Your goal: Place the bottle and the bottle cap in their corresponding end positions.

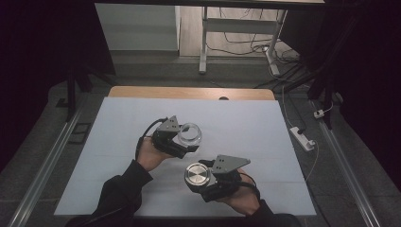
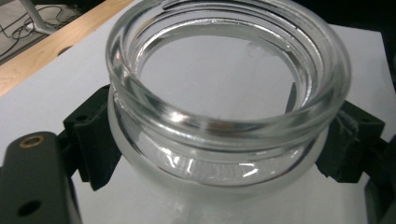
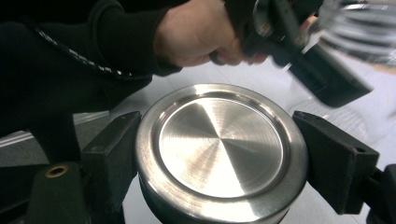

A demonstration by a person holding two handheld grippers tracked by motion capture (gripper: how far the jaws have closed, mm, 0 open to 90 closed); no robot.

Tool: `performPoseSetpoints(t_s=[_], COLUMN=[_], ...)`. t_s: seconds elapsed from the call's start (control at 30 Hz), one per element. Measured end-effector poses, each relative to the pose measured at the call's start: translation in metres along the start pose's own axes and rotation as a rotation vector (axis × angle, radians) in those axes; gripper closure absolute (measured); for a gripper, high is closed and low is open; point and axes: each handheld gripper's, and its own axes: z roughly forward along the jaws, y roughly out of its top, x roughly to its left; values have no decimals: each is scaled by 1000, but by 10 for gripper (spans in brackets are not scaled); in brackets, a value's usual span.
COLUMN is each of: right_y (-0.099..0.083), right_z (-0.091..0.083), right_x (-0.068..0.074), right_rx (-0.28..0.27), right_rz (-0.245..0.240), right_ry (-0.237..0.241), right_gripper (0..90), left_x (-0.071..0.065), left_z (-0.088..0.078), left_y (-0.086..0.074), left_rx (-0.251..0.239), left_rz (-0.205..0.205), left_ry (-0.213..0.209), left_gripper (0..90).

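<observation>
The glass jar (image 2: pixel 224 93) sits between the two jaws of the left gripper (image 1: pixel 182 142), its open mouth turned toward that gripper's camera, so one looks down through the threaded neck to the white table cover (image 1: pixel 123 127) behind it. The metal lid (image 3: pixel 219 149) sits between the jaws of the right gripper (image 1: pixel 201 178), flat brushed face up. In the high view the lid (image 1: pixel 197 174) is held near the jar (image 1: pixel 190 133) but apart from it, a little closer to the person, and both are above the table cover.

Several things could go wrong from here. The jar is smooth and round, and the black pads (image 2: pixel 95 149) touch it below the neck on two narrow zones only; if the lid is pressed or twisted against the mouth, the jar may turn or slip between the pads. The lid is taken by its thin rim, so a push that is not straight could tilt it out of the grip. If the two are not parallel when they meet, the thread may catch crooked, and the lid would jam or stay loose.

The left jaws are closed on the jar, one pad on each side of its body. The right jaws are closed on the lid, one pad (image 3: pixel 112 158) pressing each side of its rim.
</observation>
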Motion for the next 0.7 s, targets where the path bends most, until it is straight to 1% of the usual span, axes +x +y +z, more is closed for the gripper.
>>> performPoseSetpoints(t_s=[0.07, 0.2, 0.23, 0.27, 0.33, 0.4, 0.5, 0.53, 0.57, 0.63, 0.67, 0.7], right_y=[-2, -8, -10, -12, -14, -16, -19, -20, -20, -20, -21, -21], right_z=[1, 7, 8, 10, 12, 15, 22, 29, 31, 34, 38, 38], right_x=[0, -3, -4, -5, -6, -5, -5, -4, -3, -2, -1, -1], right_rx=[0, 1, 6, 5, 2, 3, 12, 18, 16, 18, 33, 33], right_rz=[-5, 0, -6, -2, 6, 3, 0, 4, 8, 2, -21, -21], right_ry=[-3, -13, -20, -27, -23, -28, -26, -22, -18, -10, -16, -16], right_gripper=[186, 185, 186, 186, 186, 186, 186, 186, 186, 186, 186, 186], left_x=[3, 10, 12, 13, 16, 20, 24, 26, 26, 28, 29, 30], left_z=[1, 4, 5, 5, 8, 10, 14, 17, 18, 22, 23, 25], left_y=[1, 4, 5, 6, 7, 7, 7, 7, 7, 7, 6, 5], left_rx=[-4, -10, -13, -13, -6, -6, -8, 0, 5, 18, 19, 18], left_rz=[-3, -7, -9, -8, -3, -7, -15, -13, -11, -5, -8, -13], left_ry=[9, 26, 28, 31, 46, 47, 49, 50, 54, 67, 69, 68], left_gripper=[152, 152, 152, 152, 152, 152, 152, 152, 152, 152, 152, 152])
